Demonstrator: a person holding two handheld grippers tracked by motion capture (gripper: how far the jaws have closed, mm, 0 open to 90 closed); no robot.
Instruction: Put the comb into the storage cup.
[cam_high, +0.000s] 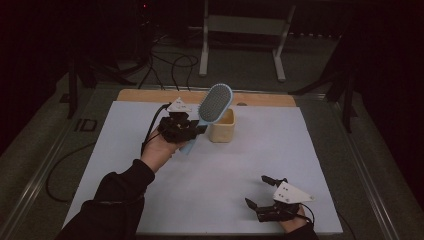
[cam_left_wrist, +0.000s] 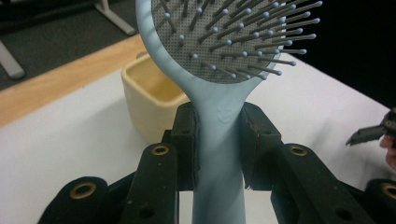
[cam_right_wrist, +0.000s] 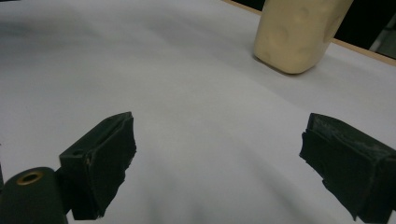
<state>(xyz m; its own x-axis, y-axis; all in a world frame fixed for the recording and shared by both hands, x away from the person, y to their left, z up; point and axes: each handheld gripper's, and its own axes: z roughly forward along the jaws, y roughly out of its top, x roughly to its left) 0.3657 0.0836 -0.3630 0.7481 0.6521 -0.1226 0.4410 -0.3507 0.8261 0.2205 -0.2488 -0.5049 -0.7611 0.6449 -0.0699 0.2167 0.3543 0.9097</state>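
Pale-blue hairbrush (cam_left_wrist: 219, 116) was clamped by its handle in the left gripper (cam_left_wrist: 218, 140), raised beside the cream cup (cam_high: 222, 126) on the table (cam_high: 210, 170). Right gripper (cam_right_wrist: 219, 158) rested near the table's front edge, jaws apart.

No lettering showing legibly anywhere — a faint embossed mark on the hairbrush (cam_left_wrist: 219, 140) handle, unreadable.

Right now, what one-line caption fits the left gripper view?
Left gripper clamps the light blue hairbrush by its handle, bristled head raised above the cream cup on the white table.
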